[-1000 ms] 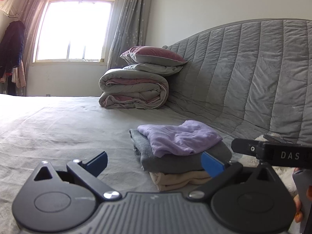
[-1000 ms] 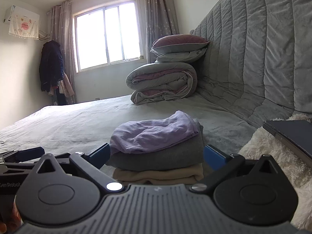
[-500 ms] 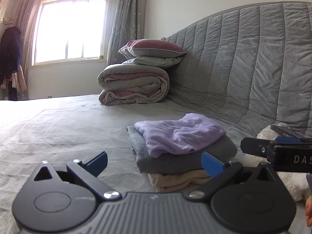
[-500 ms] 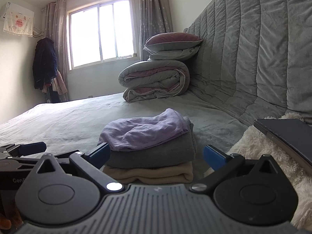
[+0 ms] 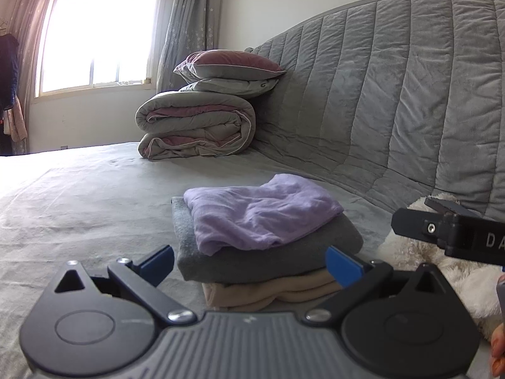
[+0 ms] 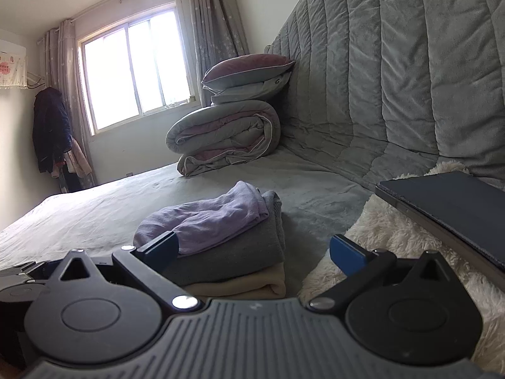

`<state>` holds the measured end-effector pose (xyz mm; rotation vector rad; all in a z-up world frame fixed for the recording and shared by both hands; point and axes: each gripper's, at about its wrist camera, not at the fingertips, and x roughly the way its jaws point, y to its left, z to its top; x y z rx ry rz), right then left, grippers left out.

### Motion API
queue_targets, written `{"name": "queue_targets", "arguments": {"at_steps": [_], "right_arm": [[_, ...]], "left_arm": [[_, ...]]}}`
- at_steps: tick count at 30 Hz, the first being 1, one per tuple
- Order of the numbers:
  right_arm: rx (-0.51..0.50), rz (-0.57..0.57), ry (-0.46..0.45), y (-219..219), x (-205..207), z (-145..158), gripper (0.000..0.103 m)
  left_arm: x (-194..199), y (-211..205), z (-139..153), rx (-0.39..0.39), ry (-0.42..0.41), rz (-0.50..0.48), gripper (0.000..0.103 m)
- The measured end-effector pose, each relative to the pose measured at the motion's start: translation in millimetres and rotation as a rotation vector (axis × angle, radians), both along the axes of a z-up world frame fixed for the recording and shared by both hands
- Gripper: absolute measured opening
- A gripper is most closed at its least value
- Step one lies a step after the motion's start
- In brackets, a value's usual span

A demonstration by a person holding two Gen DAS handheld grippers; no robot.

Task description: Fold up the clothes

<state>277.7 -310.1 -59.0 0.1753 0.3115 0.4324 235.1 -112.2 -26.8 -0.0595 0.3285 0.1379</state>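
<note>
Here both grippers, left and right, gape wide and empty at the stack. Best square the lilac top gently, without toppling the layers.

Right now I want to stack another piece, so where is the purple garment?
The purple garment tops the folded pile, on the grey one above the beige one. It lies mid-bed, centre in both views, left of the white fluffy blanket.

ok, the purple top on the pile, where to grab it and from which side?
Grip the purple top at its near rolled edge, coming in low from the front with the left gripper. That fold bulges over the grey sweater and faces the open jaws, so it can be pinched alone.
</note>
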Motion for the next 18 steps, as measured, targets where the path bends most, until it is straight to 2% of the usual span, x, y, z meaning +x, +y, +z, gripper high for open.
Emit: {"name": "queue_targets", "arguments": {"at_steps": [13,18], "right_arm": [[0.007,-0.003,0.001,1.1,2.9,-0.5,0.103],[-0.003,0.009,-0.006,4.1,2.7,0.0,0.103]], "left_arm": [[1.5,6.3,3.9,-0.018,-0.038,-0.014,0.102],[-1.4,11.3,8.1,-0.021,-0.069,0.021,0.102]]}}
